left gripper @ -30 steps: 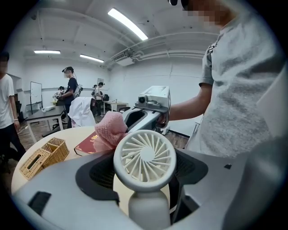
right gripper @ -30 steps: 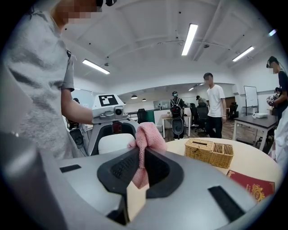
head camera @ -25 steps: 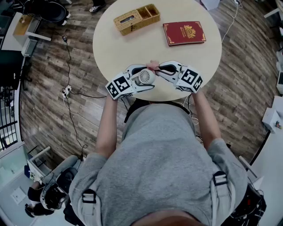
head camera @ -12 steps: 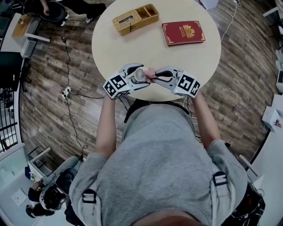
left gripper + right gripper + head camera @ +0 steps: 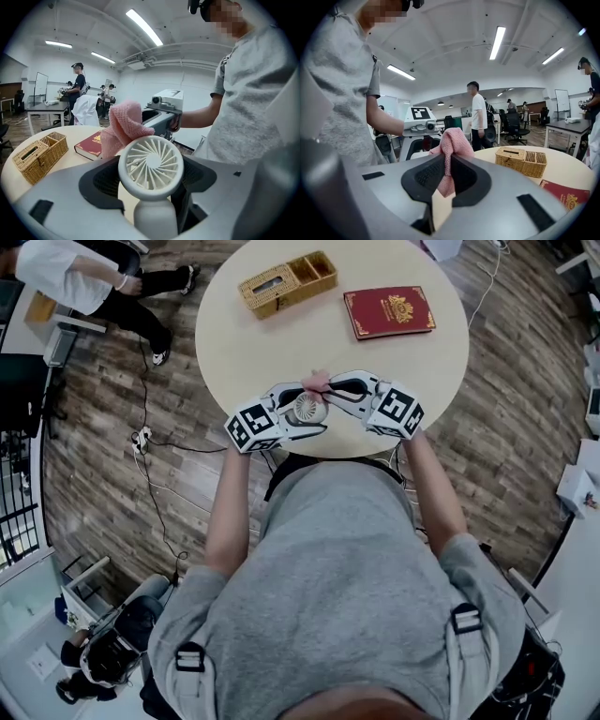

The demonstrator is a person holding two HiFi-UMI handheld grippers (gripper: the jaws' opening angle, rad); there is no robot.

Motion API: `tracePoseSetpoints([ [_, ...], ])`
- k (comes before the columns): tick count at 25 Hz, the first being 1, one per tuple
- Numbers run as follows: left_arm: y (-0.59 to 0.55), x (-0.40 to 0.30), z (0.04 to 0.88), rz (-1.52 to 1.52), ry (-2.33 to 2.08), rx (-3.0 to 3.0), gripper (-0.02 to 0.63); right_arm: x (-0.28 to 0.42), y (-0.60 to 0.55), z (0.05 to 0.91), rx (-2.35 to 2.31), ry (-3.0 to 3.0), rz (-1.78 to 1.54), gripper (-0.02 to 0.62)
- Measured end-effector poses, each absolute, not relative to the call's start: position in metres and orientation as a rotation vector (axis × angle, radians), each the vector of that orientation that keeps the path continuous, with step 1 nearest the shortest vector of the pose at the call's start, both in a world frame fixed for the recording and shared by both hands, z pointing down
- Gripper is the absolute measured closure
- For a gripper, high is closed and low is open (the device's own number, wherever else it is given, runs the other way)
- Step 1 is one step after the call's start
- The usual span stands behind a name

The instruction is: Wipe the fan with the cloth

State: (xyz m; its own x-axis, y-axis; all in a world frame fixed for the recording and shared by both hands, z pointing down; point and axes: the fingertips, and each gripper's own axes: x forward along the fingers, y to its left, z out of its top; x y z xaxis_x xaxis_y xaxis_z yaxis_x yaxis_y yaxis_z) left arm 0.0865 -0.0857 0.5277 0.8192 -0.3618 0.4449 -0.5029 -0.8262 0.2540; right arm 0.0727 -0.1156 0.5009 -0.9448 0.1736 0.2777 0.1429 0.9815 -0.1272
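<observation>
A small white hand fan is held above the near edge of the round table, with my left gripper shut on its body just under the round grille. In the left gripper view the fan's grille faces the camera between the jaws of the left gripper. A pink cloth is pinched in my right gripper, which is shut on it. The cloth touches the fan's upper far rim. In the right gripper view the cloth stands up out of the right gripper.
A wicker basket with compartments and a red book lie on the table's far half. A person walks on the wood floor at the upper left. Cables run over the floor left of the table.
Both grippers shifted slightly right and nearer. The cloth went from the fan's right side to its far rim. A person has walked into view at the upper left.
</observation>
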Motion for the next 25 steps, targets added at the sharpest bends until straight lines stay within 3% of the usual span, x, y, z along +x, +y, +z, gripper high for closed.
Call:
tracePoseSetpoints([
  [12,-0.113,0.04,0.462,-0.121,-0.727,2.556,0.224,0.056,-0.121,0.48,-0.117,-2.878,0.156,0.554],
  [25,-0.131,-0.006,0.438,-0.531,-0.676,2.437,0.224,0.015,-0.086,0.467,-0.186,-2.812,-0.054,0.554],
])
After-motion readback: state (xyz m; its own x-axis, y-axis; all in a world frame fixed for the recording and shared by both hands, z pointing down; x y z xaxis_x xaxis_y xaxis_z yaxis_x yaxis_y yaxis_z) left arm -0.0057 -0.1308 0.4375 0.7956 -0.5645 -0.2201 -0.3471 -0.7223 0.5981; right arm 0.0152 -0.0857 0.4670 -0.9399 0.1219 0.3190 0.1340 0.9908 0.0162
